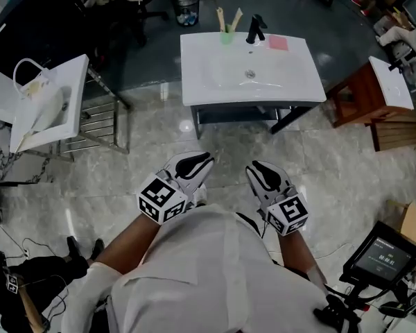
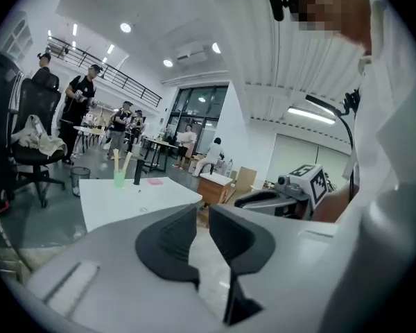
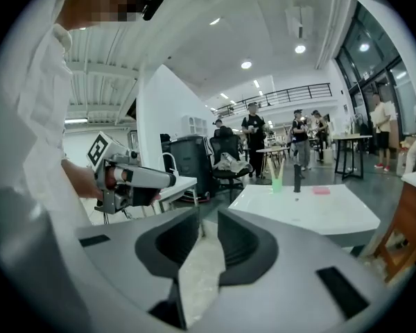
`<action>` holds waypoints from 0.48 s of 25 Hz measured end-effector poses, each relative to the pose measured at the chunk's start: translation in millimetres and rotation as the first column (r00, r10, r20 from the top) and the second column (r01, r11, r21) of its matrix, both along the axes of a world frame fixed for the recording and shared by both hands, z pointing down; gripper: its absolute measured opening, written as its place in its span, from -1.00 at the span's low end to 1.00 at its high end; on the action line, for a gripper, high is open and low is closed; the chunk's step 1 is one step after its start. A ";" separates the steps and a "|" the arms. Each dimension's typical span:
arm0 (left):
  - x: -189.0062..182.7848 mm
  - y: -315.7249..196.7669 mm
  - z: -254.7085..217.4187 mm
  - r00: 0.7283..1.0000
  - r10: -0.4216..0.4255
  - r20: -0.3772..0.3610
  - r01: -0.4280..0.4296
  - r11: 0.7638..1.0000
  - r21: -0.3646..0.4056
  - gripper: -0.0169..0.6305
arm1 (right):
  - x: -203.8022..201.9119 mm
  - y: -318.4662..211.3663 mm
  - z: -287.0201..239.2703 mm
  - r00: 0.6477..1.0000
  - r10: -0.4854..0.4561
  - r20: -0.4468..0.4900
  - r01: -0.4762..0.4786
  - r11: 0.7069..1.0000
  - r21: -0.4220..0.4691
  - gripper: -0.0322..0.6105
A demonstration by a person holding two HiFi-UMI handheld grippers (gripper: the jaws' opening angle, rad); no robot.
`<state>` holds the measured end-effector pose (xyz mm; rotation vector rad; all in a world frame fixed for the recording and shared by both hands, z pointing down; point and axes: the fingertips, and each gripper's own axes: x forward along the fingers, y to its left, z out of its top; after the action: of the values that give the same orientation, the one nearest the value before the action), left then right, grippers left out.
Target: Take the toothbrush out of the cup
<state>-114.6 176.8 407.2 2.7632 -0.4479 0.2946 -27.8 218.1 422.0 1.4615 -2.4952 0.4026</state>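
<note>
A green cup (image 1: 226, 37) stands at the back edge of a white washbasin (image 1: 291, 82), to the left of a black tap (image 1: 255, 28). Two pale toothbrushes (image 1: 220, 18) stick up out of it. Both grippers hang close to the person's body, well short of the basin. My left gripper (image 1: 208, 160) has its jaws a little apart with nothing between them. My right gripper (image 1: 252, 167) is likewise open and empty. The left gripper view shows the cup (image 2: 118, 179) far off beyond the jaws (image 2: 202, 217). In the right gripper view the cup (image 3: 276, 184) is small past the jaws (image 3: 208, 227).
A pink block (image 1: 278, 43) lies right of the tap. A second white basin (image 1: 48, 106) on a metal rack (image 1: 100, 120) stands at the left, a wooden stand (image 1: 357, 96) at the right, a wire bin (image 1: 187, 9) behind. Marble floor lies between me and the basin. People stand far back.
</note>
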 end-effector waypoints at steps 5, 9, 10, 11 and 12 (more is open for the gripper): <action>1.6 -58.0 10.8 1.000 -0.019 -0.004 0.019 1.000 -0.008 -0.79 | -1.4 -52.3 3.1 1.000 0.005 -0.025 -0.005 1.000 -0.015 -0.71; 8.5 -96.1 10.8 0.998 -0.059 -0.012 0.059 0.998 -0.004 -0.75 | 9.7 -86.8 4.3 1.000 -0.005 -0.030 0.004 1.000 -0.025 -0.71; 11.1 -106.7 11.9 0.998 -0.069 -0.010 0.069 0.998 -0.003 -0.74 | 13.2 -96.4 5.3 1.000 -0.008 -0.028 0.007 1.000 -0.026 -0.71; 14.3 -117.6 12.9 0.997 -0.080 -0.007 0.080 0.997 -0.002 -0.74 | 17.4 -106.5 6.1 1.000 -0.014 -0.028 0.013 1.000 -0.027 -0.71; 18.2 -129.3 13.7 0.996 -0.094 -0.004 0.094 0.996 -0.002 -0.73 | 22.6 -117.5 6.9 0.999 -0.021 -0.029 0.021 0.999 -0.028 -0.71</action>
<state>-96.4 47.5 420.9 2.7307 -0.5737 0.2661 -5.2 100.6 428.9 1.4197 -2.4706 0.4073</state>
